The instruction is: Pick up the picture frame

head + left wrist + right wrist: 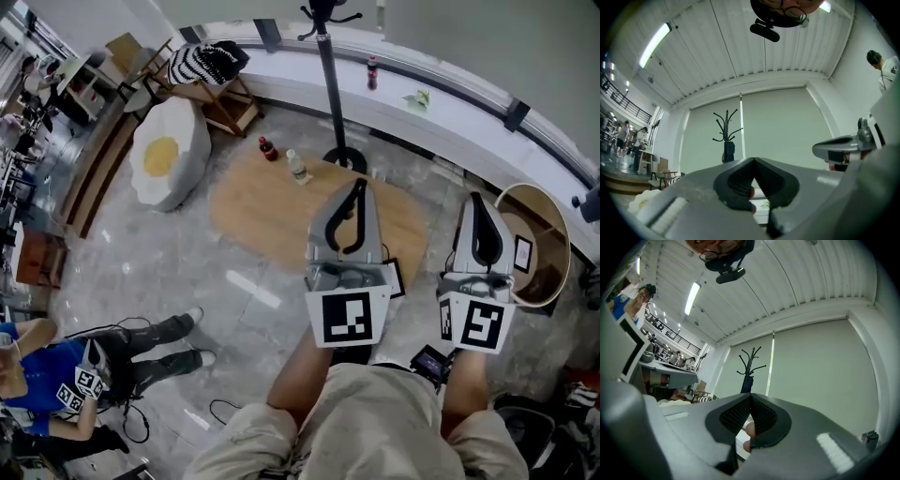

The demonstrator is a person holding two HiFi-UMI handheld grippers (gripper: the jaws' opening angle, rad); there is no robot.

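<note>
A small black picture frame [395, 278] lies on the oval wooden table [272, 211], just right of my left gripper's body. A second dark frame [522, 253] stands inside a round wooden basket [553, 220] beside my right gripper. My left gripper [359, 184] is shut and empty and points out over the table. My right gripper [476, 199] is also shut with nothing in it. In the left gripper view the jaws [753, 161] meet at their tips. In the right gripper view the jaws [750, 397] are pressed together too.
A red bottle [268, 148] and a clear bottle [297, 167] stand at the table's far edge. A black coat stand [330, 84] rises behind it. An egg-shaped cushion [167, 150] lies at the left. A person [75, 375] sits on the floor at lower left.
</note>
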